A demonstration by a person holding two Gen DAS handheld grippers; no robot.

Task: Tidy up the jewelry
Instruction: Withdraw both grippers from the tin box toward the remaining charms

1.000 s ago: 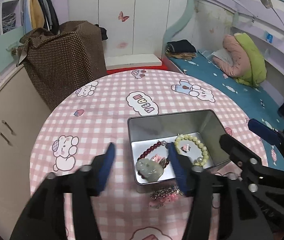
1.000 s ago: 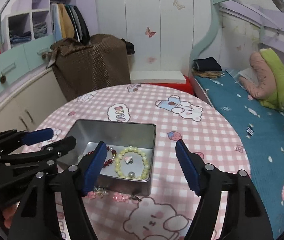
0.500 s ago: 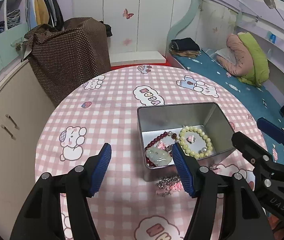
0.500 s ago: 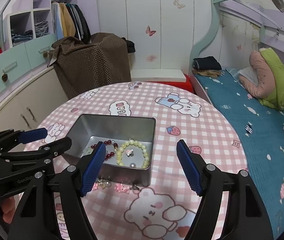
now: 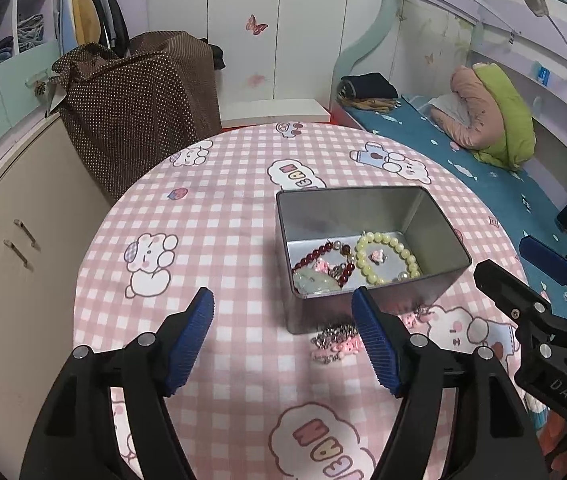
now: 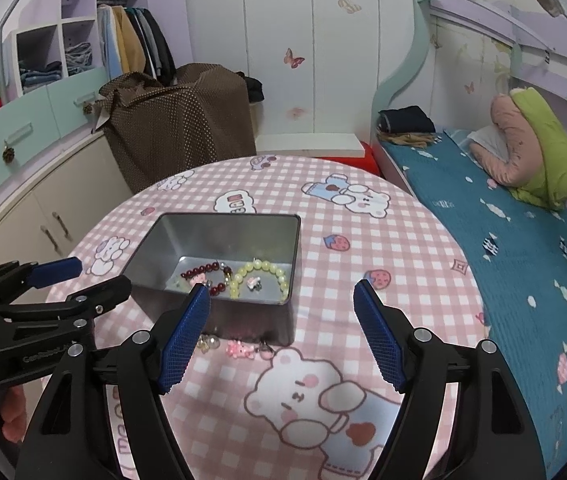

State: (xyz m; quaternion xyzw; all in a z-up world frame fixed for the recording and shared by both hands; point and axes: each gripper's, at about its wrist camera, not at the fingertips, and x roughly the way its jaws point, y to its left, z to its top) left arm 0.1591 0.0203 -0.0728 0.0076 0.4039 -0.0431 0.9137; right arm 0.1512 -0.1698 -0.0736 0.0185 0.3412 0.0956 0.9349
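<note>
An open metal tin [image 5: 435, 220] [image 6: 151, 244] stands on the round pink checked table. Inside lie a dark red bead bracelet [image 5: 319, 254] [image 6: 203, 270], a pale yellow bead bracelet [image 5: 399, 252] [image 6: 267, 270] and a green jade pendant [image 5: 313, 282]. A pink and silver charm piece [image 5: 337, 342] [image 6: 239, 348] lies on the cloth against the tin's near wall. My left gripper [image 5: 283, 336] is open and empty, above the table near the tin's front left corner. My right gripper [image 6: 281, 328] is open and empty, near the tin's front right corner.
The table [image 5: 211, 240] has a cartoon-print cloth. A brown dotted bag [image 5: 139, 92] stands behind it on the left beside cabinets. A bed with a teal sheet [image 6: 523, 240] and a green and pink pillow [image 6: 535, 148] lies to the right.
Both grippers have pulled back and up from the tin, so it looks smaller and farther. The jade pendant lies in the tin throughout. Both stay open.
</note>
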